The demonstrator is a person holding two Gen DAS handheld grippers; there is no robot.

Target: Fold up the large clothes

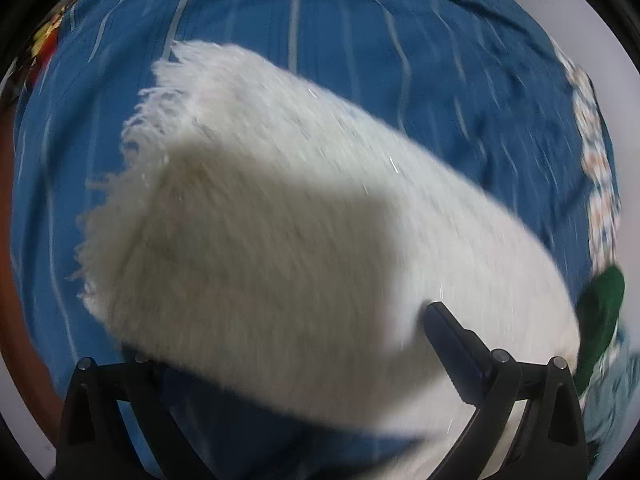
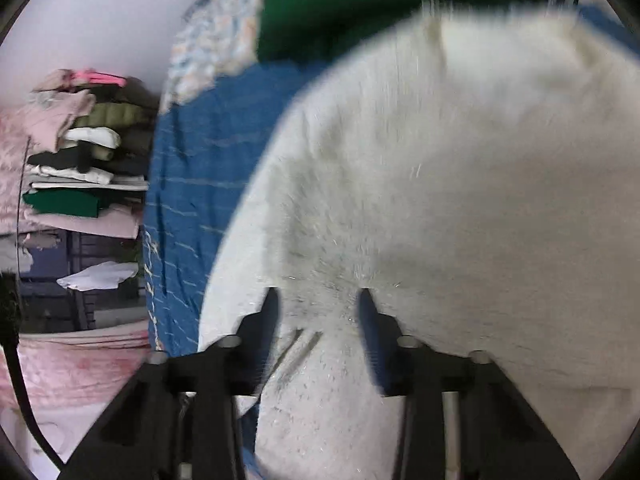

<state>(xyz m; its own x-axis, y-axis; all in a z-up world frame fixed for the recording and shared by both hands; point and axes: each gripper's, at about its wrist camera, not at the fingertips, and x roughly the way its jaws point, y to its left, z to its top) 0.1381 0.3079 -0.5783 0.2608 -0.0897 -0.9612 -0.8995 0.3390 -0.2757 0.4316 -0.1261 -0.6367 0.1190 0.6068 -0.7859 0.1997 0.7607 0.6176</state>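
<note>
A fluffy white garment [image 1: 280, 216] with a fringed end lies on a blue striped bedspread [image 1: 360, 40]. In the left wrist view it drapes over the space between my left gripper's [image 1: 288, 344] fingers; the right finger [image 1: 452, 344] shows, the left fingertip is hidden under the cloth. The jaws stand wide apart. In the right wrist view the same white garment [image 2: 460, 184] fills the frame. My right gripper [image 2: 318, 308] has its fingers partly apart with white cloth bunched between them. The view is motion blurred.
A green cloth [image 2: 360, 0] lies on the bed beyond the white garment; it also shows at the right in the left wrist view [image 1: 600, 316]. A shelf with stacked folded clothes [image 2: 88, 160] stands left of the bed. A floral patterned cloth [image 2: 216, 40] lies at the bed's edge.
</note>
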